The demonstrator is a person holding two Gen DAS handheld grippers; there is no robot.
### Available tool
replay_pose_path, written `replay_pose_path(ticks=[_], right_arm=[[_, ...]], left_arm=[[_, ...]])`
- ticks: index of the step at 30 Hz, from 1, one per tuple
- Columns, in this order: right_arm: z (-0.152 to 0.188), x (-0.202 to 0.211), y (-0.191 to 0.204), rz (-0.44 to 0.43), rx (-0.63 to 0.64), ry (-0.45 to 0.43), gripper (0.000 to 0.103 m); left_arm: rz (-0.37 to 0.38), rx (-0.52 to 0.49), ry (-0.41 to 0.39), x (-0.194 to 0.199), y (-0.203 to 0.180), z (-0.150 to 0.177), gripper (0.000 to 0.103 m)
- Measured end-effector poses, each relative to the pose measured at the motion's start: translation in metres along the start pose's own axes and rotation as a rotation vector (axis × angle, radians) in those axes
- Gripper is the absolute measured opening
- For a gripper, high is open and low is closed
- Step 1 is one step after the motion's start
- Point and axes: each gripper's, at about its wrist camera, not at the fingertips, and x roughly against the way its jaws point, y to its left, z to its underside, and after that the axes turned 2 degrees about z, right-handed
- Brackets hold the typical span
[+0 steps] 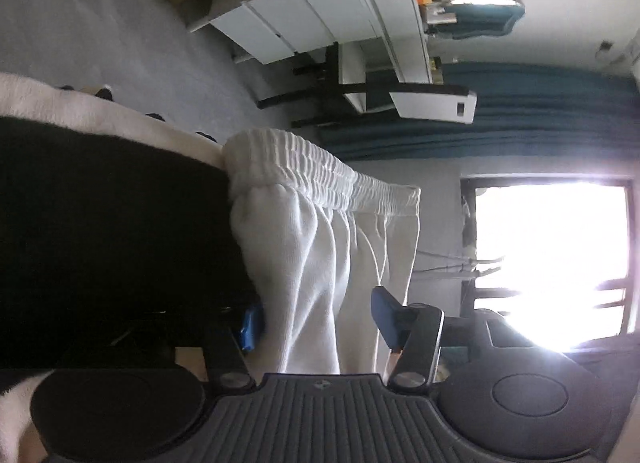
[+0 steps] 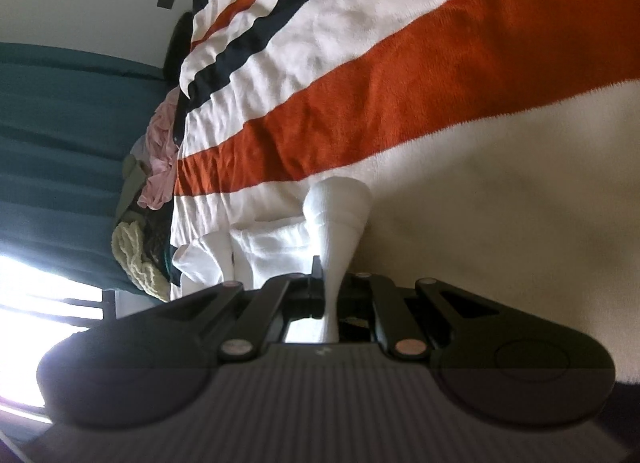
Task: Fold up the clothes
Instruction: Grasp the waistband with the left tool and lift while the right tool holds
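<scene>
Striped blanket [image 2: 360, 75]: white plush with orange and black bands, spread over the bed and filling most of the right wrist view; in the left wrist view its black band and white edge lie at the left.
Teal curtain [image 1: 520, 103]: hangs beside a bright window [image 1: 552, 255], behind the white drawer unit [image 1: 304, 19].
White sweatpants [image 1: 320, 231]: lying on the blanket with the gathered elastic waistband [image 1: 320, 167] away from the left camera; the legs run toward it in soft folds.
Clothes pile [image 2: 148, 191]: pink, olive and cream knit pieces heaped at the blanket's far edge, well apart from the sweatpants.
Left gripper [image 1: 316, 315]: jaws partway apart with the sweatpants cloth between them; the left blue pad [image 1: 252, 327] touches the fabric, the right pad [image 1: 386, 315] stands just clear of it.
Right gripper [image 2: 330, 295]: jaws closed tight, pinching a bunched fold of the white sweatpants that sticks up beyond the tips.
</scene>
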Motion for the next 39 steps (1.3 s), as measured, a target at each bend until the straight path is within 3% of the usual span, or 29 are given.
replay_pose_path(ticks=[3,4,6,12,14,19,25,32,39], right_arm=[[0.000,-0.002,0.000,0.016,0.005,0.000,0.005],[0.000,-0.003,0.000,0.022,0.012,-0.003,0.005],[0.001,-0.004,0.002,0.029,0.033,-0.012,0.006],[0.005,0.010,0.012,-0.028,0.106,-0.056,0.005],[0.006,0.020,0.019,-0.044,0.154,-0.074,0.005],[0.003,0.045,0.034,-0.088,0.224,-0.105,0.005],[-0.004,0.050,0.068,-0.130,0.316,-0.138,0.005],[0.008,0.011,0.151,-0.200,0.422,-0.193,0.005],[0.044,-0.102,0.258,-0.158,0.580,-0.265,0.005]], left_arm=[[-0.091,0.015,-0.013,-0.006,0.006,-0.003,0.038],[-0.111,0.020,-0.016,-0.009,0.007,-0.004,0.036],[-0.129,0.010,-0.023,-0.012,0.007,-0.006,0.035],[-0.176,-0.109,-0.071,-0.007,-0.008,-0.004,0.010],[-0.188,-0.176,-0.102,0.002,-0.019,0.000,0.009],[-0.130,-0.263,-0.145,0.024,-0.052,0.007,0.008],[-0.067,-0.365,-0.160,0.016,-0.108,0.014,0.006],[-0.032,-0.487,-0.183,-0.057,-0.190,0.027,0.006],[-0.092,-0.600,-0.199,-0.208,-0.255,0.044,0.007]])
